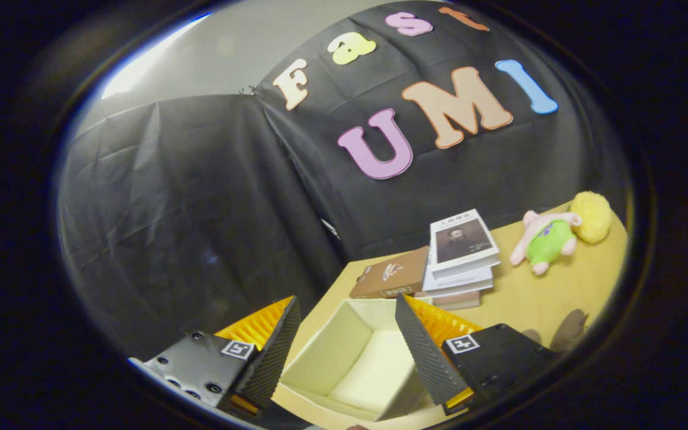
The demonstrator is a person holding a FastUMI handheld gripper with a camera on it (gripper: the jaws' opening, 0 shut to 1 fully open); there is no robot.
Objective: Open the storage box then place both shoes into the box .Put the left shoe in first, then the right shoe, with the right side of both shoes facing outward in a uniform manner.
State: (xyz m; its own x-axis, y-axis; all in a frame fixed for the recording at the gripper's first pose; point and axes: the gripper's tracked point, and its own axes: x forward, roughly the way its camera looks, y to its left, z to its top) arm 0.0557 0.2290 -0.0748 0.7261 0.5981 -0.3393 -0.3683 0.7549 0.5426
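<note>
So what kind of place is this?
Probably a staged demo booth: black cloth wall, wooden table holding an open box, books and a plush toy. The hand-held gripper hangs open over the box.

Cream storage box (356,358); tan wood table (535,298); brown book (389,275); pink-green plush toy (544,239), yellow head.

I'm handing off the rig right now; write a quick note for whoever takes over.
Gripper: fingers apart, holding nothing, hovering over the storage box.
Storage box: on the wooden table, open on top, nothing visible inside; it sits between and just below the fingers.
Beyond it: a stack of books, then a plush toy further along the table.
Done: box appears open.
Left: left shoe in first, then right shoe, right sides facing outward.
</note>
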